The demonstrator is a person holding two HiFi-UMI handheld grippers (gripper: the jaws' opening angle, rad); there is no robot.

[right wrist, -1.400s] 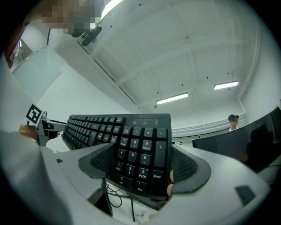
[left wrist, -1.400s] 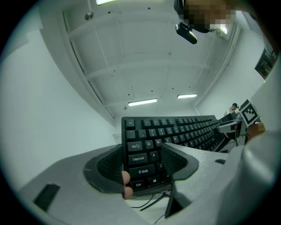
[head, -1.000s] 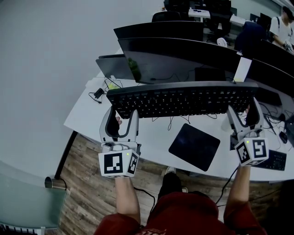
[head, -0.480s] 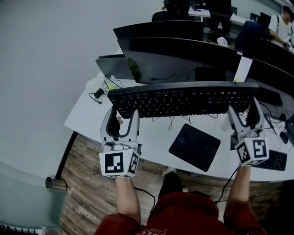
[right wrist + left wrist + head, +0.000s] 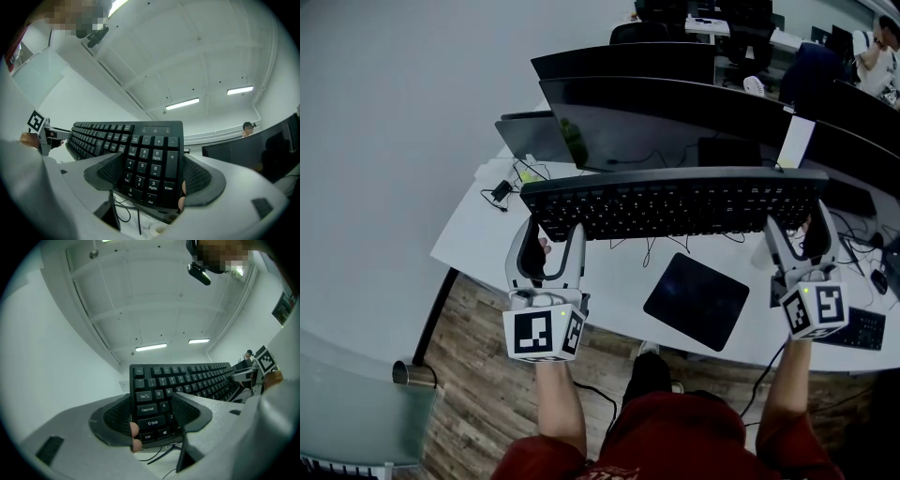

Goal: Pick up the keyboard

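A black full-size keyboard (image 5: pixel 675 202) hangs level above the white desk (image 5: pixel 483 248), its keys tilted toward me. My left gripper (image 5: pixel 551 230) is shut on the keyboard's left end; in the left gripper view the pads clamp the keyboard (image 5: pixel 183 380) at the Shift and Ctrl corner, the left gripper (image 5: pixel 152 420) pointing upward. My right gripper (image 5: pixel 797 225) is shut on the right end. The right gripper view shows the number pad of the keyboard (image 5: pixel 150 154) squeezed in the right gripper (image 5: pixel 152 180). Cables hang beneath the keyboard.
A black mouse pad (image 5: pixel 697 300) lies on the desk below the keyboard. Wide dark monitors (image 5: pixel 675 117) stand behind it, a laptop (image 5: pixel 530 136) at the back left, a charger with cables (image 5: pixel 501 190) beside it. Another keyboard (image 5: pixel 862 326) lies at the right edge.
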